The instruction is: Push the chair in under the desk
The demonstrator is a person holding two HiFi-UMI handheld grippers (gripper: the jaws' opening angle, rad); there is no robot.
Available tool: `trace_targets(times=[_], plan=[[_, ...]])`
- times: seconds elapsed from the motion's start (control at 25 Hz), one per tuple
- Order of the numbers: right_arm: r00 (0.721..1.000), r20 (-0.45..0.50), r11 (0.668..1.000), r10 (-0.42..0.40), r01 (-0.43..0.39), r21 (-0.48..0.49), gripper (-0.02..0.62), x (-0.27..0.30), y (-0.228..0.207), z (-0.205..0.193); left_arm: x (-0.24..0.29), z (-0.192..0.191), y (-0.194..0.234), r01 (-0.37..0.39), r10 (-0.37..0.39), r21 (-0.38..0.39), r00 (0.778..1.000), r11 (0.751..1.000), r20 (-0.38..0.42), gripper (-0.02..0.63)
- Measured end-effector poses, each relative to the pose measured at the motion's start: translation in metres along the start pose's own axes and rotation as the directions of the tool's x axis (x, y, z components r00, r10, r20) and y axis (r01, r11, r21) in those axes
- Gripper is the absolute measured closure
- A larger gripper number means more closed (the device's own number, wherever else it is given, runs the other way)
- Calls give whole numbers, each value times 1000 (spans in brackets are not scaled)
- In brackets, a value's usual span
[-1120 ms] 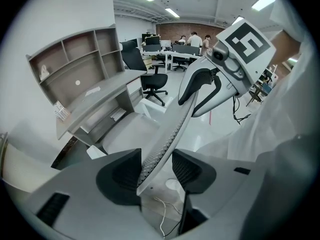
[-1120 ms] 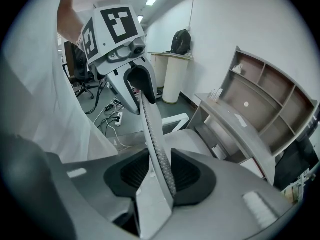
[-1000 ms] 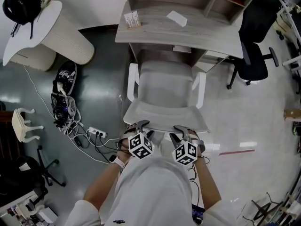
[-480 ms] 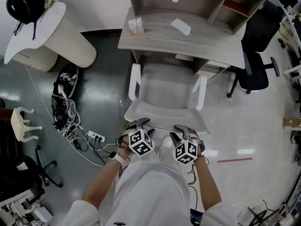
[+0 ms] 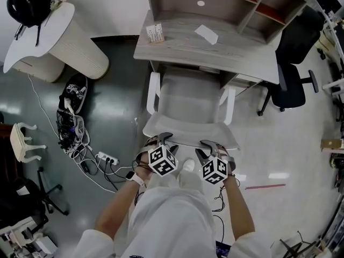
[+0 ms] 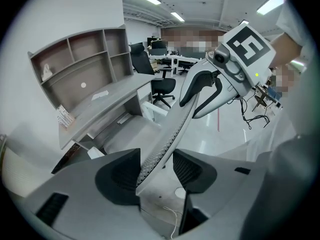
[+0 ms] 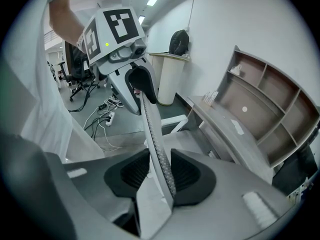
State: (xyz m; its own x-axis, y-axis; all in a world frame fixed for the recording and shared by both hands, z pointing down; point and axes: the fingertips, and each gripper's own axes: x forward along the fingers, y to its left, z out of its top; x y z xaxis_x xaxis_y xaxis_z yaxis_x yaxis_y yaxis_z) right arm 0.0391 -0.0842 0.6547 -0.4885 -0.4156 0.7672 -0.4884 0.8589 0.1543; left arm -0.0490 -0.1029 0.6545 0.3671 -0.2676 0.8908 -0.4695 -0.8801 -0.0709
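A white chair (image 5: 188,98) with armrests faces the grey desk (image 5: 231,55), its seat front tucked beneath the desk's edge. Its curved backrest (image 5: 185,132) is nearest me. My left gripper (image 5: 161,140) grips the left part of the backrest's top edge, my right gripper (image 5: 210,145) the right part. In the left gripper view the thin mesh backrest (image 6: 172,129) runs between the pads of the left gripper (image 6: 155,171). The right gripper view shows the same backrest (image 7: 152,129) clamped in the right gripper (image 7: 160,176).
A black office chair (image 5: 290,63) stands right of the desk. At the left are a round white table (image 5: 59,31), a cable tangle with a power strip (image 5: 102,157) and a small white chair (image 5: 24,141). A paper (image 5: 206,34) and a card (image 5: 155,33) lie on the desk.
Both grippers and the chair have slid a little forward toward the desk. The grips on the backrest look the same.
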Motion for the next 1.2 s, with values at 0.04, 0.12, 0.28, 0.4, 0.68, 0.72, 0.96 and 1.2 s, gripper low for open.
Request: trace_targets(times=[0.04, 0.12, 0.28, 0.4, 0.68, 0.72, 0.96, 1.2], plan=[[1000, 0, 1000, 0, 0, -2, 453, 1, -3, 1, 1, 2, 3, 0, 0, 0, 1000, 1000, 1, 403], [1000, 2, 1000, -2, 2, -9, 454, 3, -10, 2, 3, 6, 8, -3, 3, -2, 1000, 1000, 2, 403], [1000, 12, 999, -18, 19, -36, 454, 5, -22, 1, 7, 14, 14, -11, 11, -7, 1000, 1000, 10, 403], [1000, 17, 998, -23, 23, -50, 453, 7, -31, 1, 11, 20, 19, -25, 25, -7, 999, 1000, 25, 403], [999, 13, 997, -33, 34, -71, 448, 15, -54, 1, 19, 32, 34, -19, 19, -10, 1000, 1000, 10, 408], [999, 16, 996, -34, 35, -77, 448, 15, -55, 2, 19, 32, 35, -19, 19, -12, 1000, 1000, 10, 408], [999, 24, 993, -44, 46, -106, 449, 14, -53, -2, 18, 31, 29, 3, -2, 5, 1000, 1000, -14, 422], [999, 30, 992, -19, 23, -122, 448, 10, -53, -4, 14, 32, 23, 15, -13, -41, 999, 999, 38, 423]])
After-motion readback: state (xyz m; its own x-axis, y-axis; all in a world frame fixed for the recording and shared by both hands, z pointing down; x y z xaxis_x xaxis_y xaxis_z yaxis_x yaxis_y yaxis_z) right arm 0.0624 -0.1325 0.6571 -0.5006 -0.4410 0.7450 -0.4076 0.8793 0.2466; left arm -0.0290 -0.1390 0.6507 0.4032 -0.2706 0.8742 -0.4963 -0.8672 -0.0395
